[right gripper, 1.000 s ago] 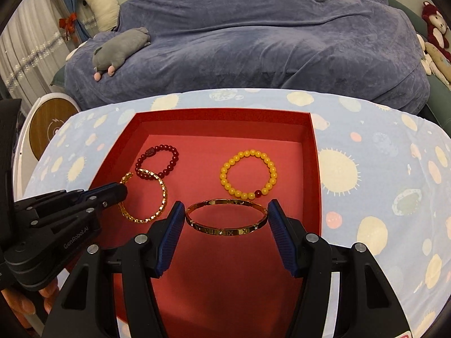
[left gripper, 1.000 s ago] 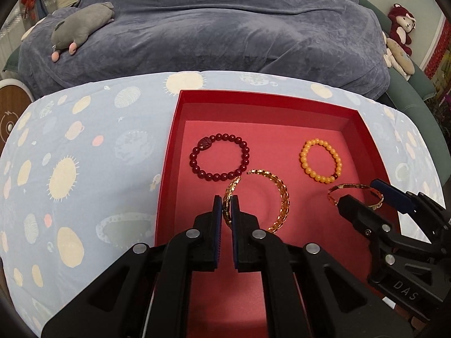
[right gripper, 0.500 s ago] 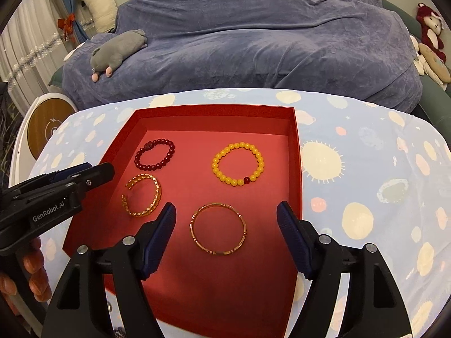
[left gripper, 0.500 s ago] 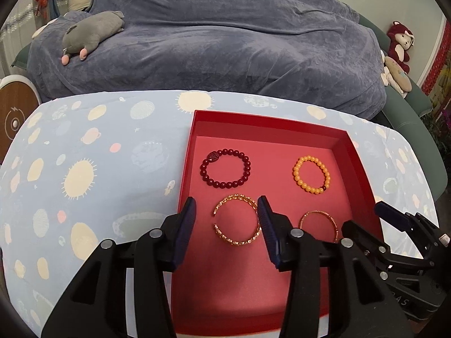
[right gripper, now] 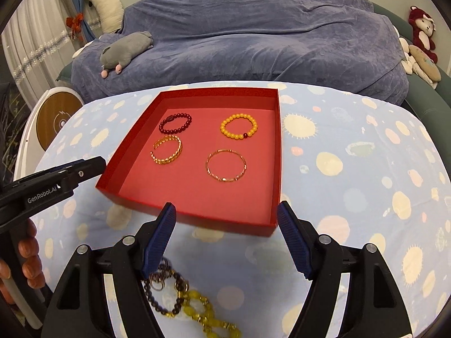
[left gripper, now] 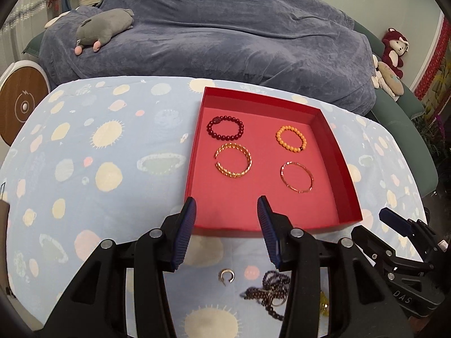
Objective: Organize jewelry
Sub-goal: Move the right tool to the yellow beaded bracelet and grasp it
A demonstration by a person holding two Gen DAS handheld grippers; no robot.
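Note:
A red tray [left gripper: 346, 169] [right gripper: 277, 152] holds a dark red bead bracelet [left gripper: 225, 127] [right gripper: 175, 123], an orange bead bracelet [left gripper: 291, 138] [right gripper: 239, 126], a gold chain bangle [left gripper: 233, 160] [right gripper: 167, 149] and a thin gold bangle [left gripper: 296, 176] [right gripper: 226, 165]. My left gripper [left gripper: 225, 205] is open and empty above the tray's near edge. My right gripper [right gripper: 226, 208] is open and empty there too. On the cloth in front lie a small silver ring [left gripper: 226, 276], a dark bead strand [left gripper: 267, 290] [right gripper: 162, 293] and yellow beads [right gripper: 205, 312].
The table wears a light blue cloth with sun and planet prints [left gripper: 107, 152]. Behind it is a sofa under a blue-grey cover [left gripper: 225, 33] with a grey plush toy [left gripper: 104, 25]. A round wooden-faced device [left gripper: 19, 104] stands at the left.
Both grippers have pulled back and up from the tray. The left one opened and let go of the gold chain bangle; the thin gold bangle now lies free. The loose jewelry in front came into view.

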